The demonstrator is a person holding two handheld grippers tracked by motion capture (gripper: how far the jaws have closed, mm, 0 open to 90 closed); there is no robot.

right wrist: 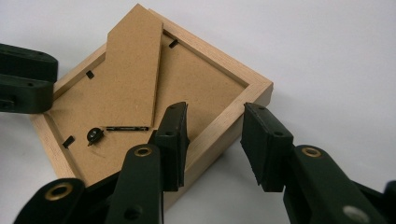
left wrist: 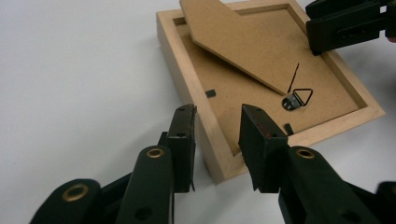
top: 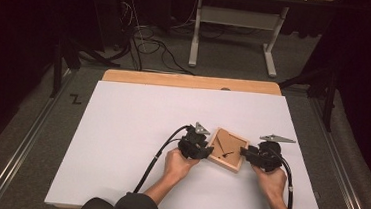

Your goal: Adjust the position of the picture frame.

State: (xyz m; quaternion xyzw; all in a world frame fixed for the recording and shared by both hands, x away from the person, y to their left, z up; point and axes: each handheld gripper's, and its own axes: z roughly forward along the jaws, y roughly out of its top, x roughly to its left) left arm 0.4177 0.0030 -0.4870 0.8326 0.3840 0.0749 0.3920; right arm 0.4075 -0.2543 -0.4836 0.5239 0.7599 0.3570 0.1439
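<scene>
While my two hands sit at the near edge of the white table top [top: 120, 144], I see the left gripper [left wrist: 217, 123] with its jaws parted narrowly, astride one wooden rail of the picture frame [top: 228, 149], not pressing it. My right gripper [right wrist: 212, 126] stands the same way on the opposite side, jaws a little apart across the rail there, one inside the recess and one outside. Between them the frame lies face down, turned cornerwise, right of the table's middle. Its pale wood border surrounds a brown fibreboard back [right wrist: 196, 79]; a pointed easel stand [left wrist: 233, 39] rests on it, beside a small metal hanging ring [left wrist: 299, 99] and black retaining tabs. Beyond the white top runs a wooden edge [top: 190, 81], then grey floor with loose cables [top: 150, 46] and a white stand [top: 234, 33] in a dark room.
</scene>
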